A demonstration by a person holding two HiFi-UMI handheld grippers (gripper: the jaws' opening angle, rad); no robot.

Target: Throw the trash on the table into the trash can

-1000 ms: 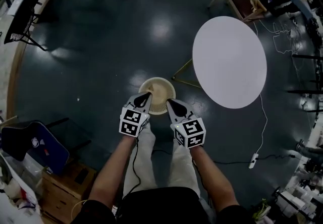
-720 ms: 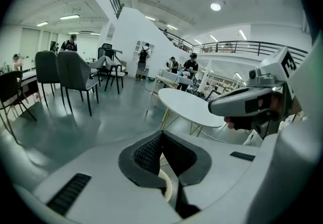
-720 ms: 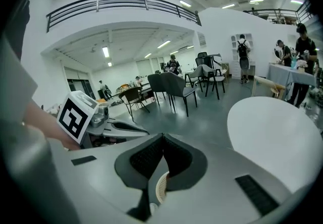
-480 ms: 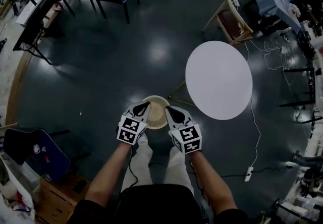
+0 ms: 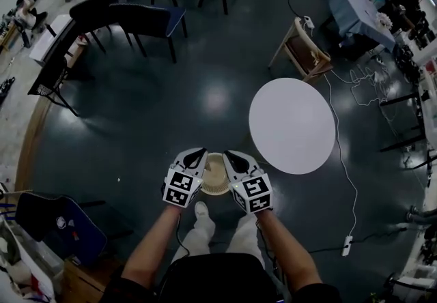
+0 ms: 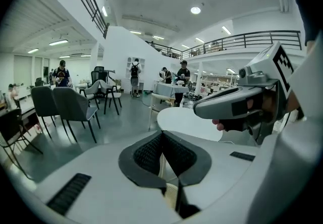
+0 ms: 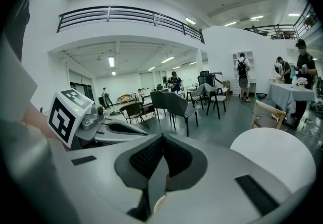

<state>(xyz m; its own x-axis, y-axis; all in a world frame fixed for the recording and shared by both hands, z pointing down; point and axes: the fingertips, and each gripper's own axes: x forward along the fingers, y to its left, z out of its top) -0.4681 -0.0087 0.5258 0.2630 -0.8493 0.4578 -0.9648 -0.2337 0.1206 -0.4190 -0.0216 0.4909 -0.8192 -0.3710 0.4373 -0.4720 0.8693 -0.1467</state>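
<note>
In the head view a beige ribbed trash can (image 5: 214,177) stands on the dark floor just in front of the person's feet. My left gripper (image 5: 195,153) hangs over its left rim and my right gripper (image 5: 228,155) over its right rim. Both are shut with nothing between the pads. The round white table (image 5: 292,124) to the right has a bare top. In the left gripper view the jaws (image 6: 162,136) meet at the tips, and the right gripper (image 6: 233,107) and the table (image 6: 187,122) show beyond them. In the right gripper view the jaws (image 7: 162,138) are closed too.
A wooden chair (image 5: 300,49) stands behind the table. Dark chairs (image 5: 145,22) stand at the back left. A cable with a power strip (image 5: 347,246) runs along the floor on the right. A blue seat (image 5: 58,223) is at the lower left. People stand far off.
Both grippers have risen together and drawn closer over the trash can. The head view has lifted and now takes in more of the room behind.
</note>
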